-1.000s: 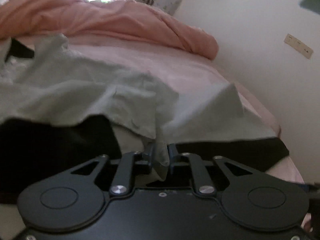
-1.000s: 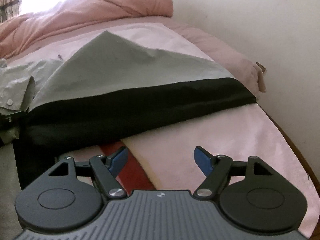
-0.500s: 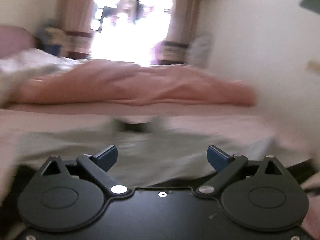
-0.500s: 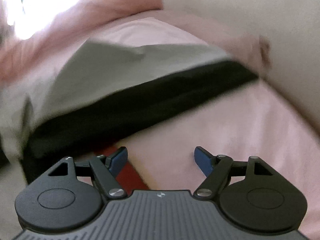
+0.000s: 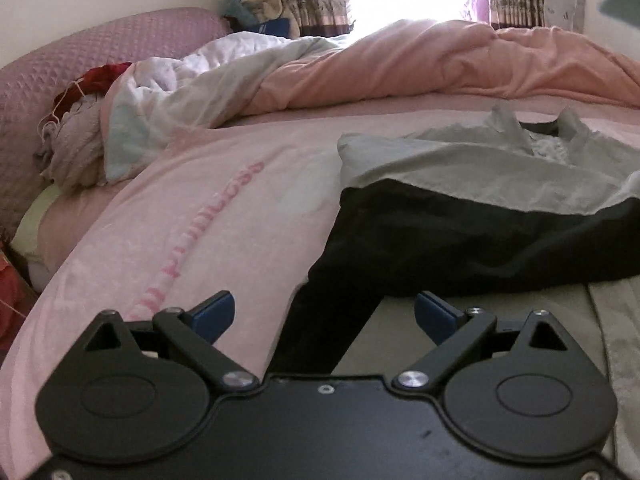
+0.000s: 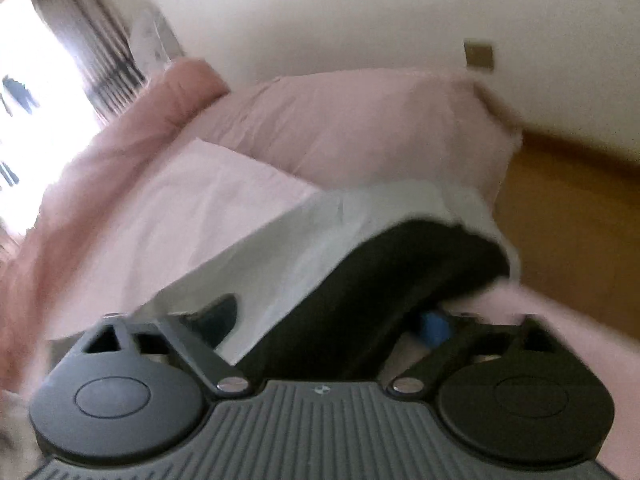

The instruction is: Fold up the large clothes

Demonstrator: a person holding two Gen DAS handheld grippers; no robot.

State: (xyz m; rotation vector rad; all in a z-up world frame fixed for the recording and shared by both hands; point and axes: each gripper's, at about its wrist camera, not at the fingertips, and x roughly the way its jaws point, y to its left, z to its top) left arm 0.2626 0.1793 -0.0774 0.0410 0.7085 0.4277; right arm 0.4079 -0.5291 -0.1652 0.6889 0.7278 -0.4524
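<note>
Left claw released the garment; right claw closing on it

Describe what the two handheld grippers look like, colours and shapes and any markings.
The left gripper has a smooth black body, two round black discs, black linkage arms with silver pivot screws, and blue pads on its fingers. The right gripper is built alike, but its body is grey and ribbed with a small mark at the front edge. No cables or sleeves show.
</note>
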